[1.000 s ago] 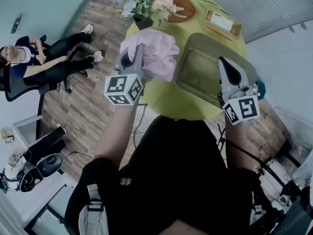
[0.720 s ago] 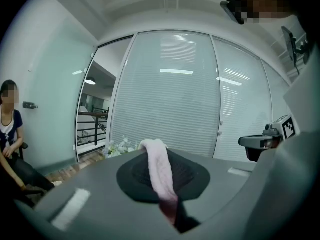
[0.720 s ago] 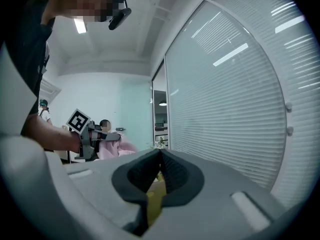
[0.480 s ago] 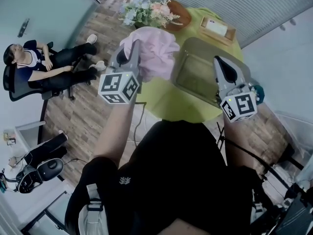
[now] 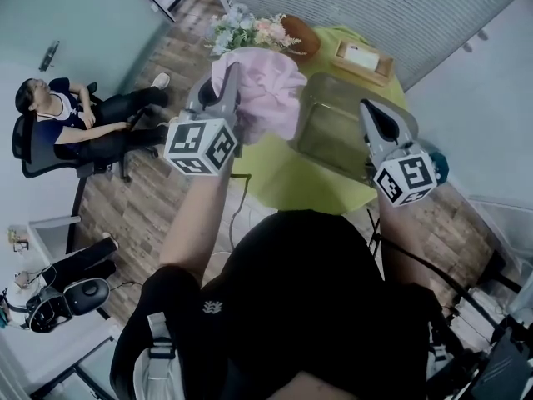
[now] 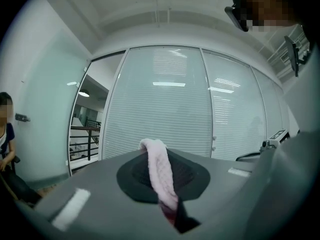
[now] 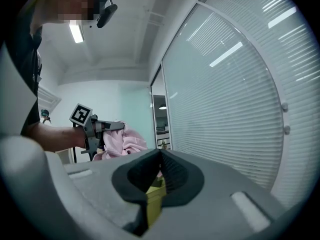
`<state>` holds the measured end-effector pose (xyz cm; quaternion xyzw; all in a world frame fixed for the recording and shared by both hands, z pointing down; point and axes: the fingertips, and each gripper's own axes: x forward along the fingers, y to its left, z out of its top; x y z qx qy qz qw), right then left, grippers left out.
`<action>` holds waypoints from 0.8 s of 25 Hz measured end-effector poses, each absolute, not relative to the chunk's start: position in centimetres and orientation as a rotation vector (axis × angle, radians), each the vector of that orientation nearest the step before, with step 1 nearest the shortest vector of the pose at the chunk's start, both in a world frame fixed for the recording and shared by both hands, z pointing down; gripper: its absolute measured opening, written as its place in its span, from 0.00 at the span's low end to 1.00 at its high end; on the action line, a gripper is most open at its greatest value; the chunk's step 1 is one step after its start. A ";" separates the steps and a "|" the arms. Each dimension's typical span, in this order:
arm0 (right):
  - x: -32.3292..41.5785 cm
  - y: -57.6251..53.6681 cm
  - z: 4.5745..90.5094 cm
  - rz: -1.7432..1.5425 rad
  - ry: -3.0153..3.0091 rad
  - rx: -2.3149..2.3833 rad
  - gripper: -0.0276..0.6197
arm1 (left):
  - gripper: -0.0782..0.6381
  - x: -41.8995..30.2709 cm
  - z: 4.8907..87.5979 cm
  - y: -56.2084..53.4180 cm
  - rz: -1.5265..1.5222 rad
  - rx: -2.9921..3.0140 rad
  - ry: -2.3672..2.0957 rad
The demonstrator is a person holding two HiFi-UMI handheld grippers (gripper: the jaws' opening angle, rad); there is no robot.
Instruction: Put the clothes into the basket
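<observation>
A bunched pink cloth (image 5: 265,90) hangs above the left part of the round yellow-green table (image 5: 287,177), and my left gripper (image 5: 235,68) is shut on it. In the left gripper view a fold of the pink cloth (image 6: 161,176) runs pinched between the dark pads. The basket (image 5: 333,132), a shallow olive see-through tub, stands on the table just right of the cloth. My right gripper (image 5: 367,107) is over the basket's near right side, jaws together with nothing in them. The right gripper view shows the left gripper (image 7: 119,126) and the pink cloth (image 7: 126,143) off to the left.
A flower bouquet (image 5: 243,30), a brown object (image 5: 301,33) and a wooden tray (image 5: 361,59) sit at the table's far side. A person sits on an office chair (image 5: 75,123) at the left. White blinds line the far wall. A teal object (image 5: 439,163) lies by my right gripper.
My left gripper has lifted the pink cloth higher, holding it all the while. The right gripper has risen a little beside the basket.
</observation>
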<state>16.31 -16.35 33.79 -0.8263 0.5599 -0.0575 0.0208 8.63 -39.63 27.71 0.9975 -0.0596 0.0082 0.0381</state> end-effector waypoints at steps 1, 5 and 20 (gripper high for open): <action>16.2 -16.1 33.5 -0.174 1.731 -2.564 0.05 | 0.13 8.6 27.1 -39.2 0.014 3.064 -0.174; 15.7 -15.8 32.5 -0.150 1.708 -2.573 0.05 | 0.13 8.2 24.9 -38.6 -0.035 3.081 -0.136; 18.5 -11.3 31.3 -0.073 1.580 -2.641 0.05 | 0.13 12.1 22.7 -33.0 -0.122 3.080 0.042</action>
